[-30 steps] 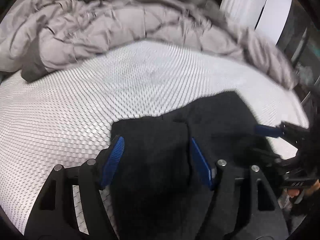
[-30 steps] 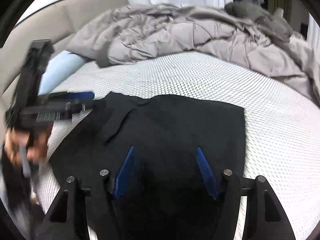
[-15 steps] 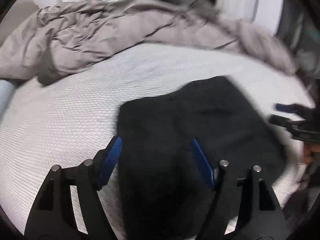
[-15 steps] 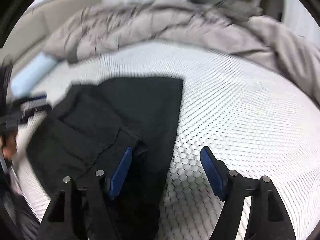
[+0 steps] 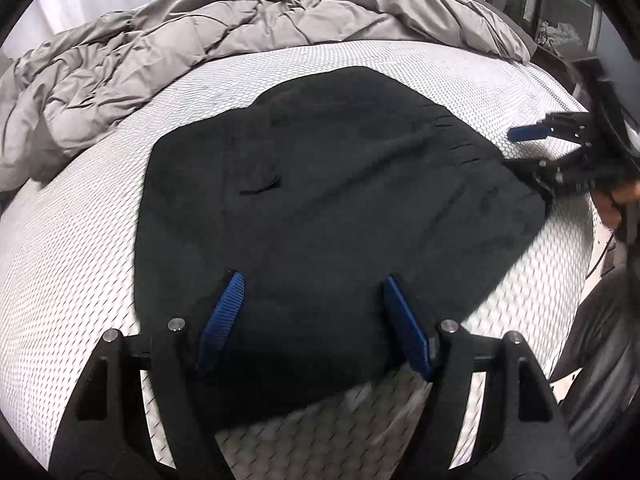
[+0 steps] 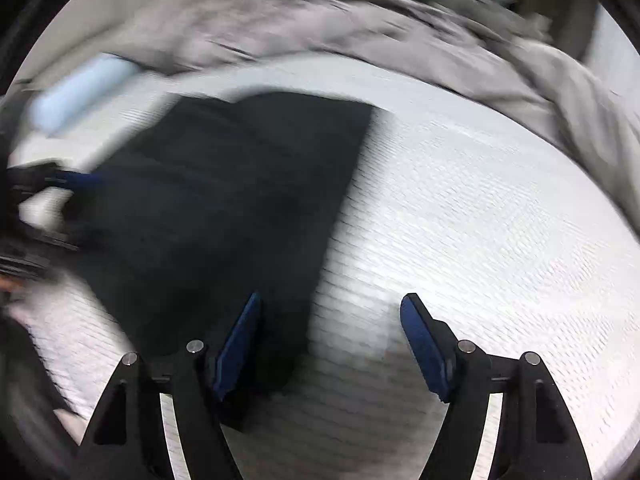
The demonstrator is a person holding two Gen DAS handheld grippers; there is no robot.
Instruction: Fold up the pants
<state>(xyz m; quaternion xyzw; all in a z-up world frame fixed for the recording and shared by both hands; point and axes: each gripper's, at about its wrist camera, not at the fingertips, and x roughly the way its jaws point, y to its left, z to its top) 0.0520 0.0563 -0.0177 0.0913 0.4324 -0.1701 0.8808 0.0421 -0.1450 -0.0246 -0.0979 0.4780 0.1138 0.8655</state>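
Your bed (image 5: 72, 264) has a honeycomb-textured mattress cover, with a grey duvet (image 5: 168, 64) bunched at the far side. The black pants (image 5: 328, 208) lie on the bare cover, already folded into a compact slab. Judge them soft, limp and light: layers will slide and sag, so take an edge or corner through every layer. Your left gripper (image 5: 314, 318) hangs spread over the near edge, pinching nothing. Your right gripper (image 6: 330, 338) is likewise spread, straddling the pants' side edge, one pad over cloth, one over mattress; blur hides contact.
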